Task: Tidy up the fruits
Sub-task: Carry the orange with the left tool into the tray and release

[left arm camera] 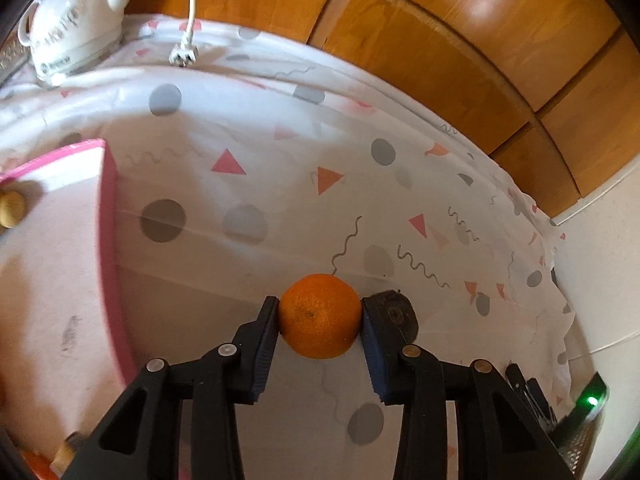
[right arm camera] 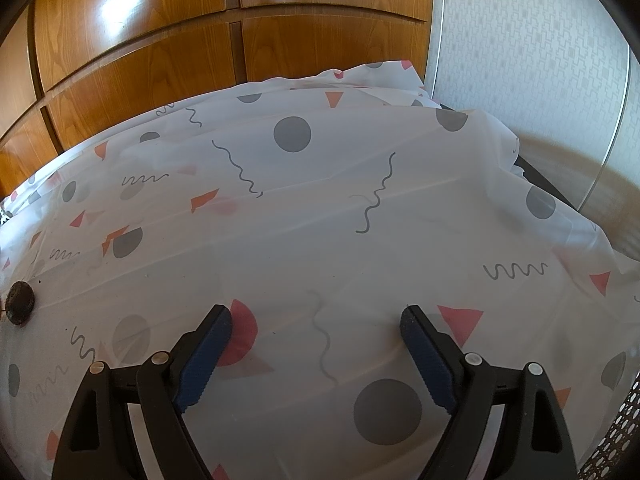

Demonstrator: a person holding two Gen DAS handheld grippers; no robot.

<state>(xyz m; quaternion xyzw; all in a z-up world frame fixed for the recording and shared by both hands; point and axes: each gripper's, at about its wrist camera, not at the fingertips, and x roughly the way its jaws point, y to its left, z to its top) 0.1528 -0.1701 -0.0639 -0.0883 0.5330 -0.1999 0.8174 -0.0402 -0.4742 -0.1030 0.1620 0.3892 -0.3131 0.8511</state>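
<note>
The left tool clamps an orange; the right tool gapes wide, empty, above the worktop.

- The dark round object is partly hidden behind the right finger of the left gripper and the orange; what it is cannot be told.
- The pink tray is cut off by the left edge of the left wrist view.
- A yellowish fruit in that tray is cropped at the edge and blurred; its kind cannot be told.
- An orange patch and a tan object at the lower left are mostly covered by the gripper body.
- The lettering on the white appliance is too blurred to be read.
- The device with a green light is cropped at the lower right.
- A perforated surface is cut off at the right wrist view's corner.
</note>
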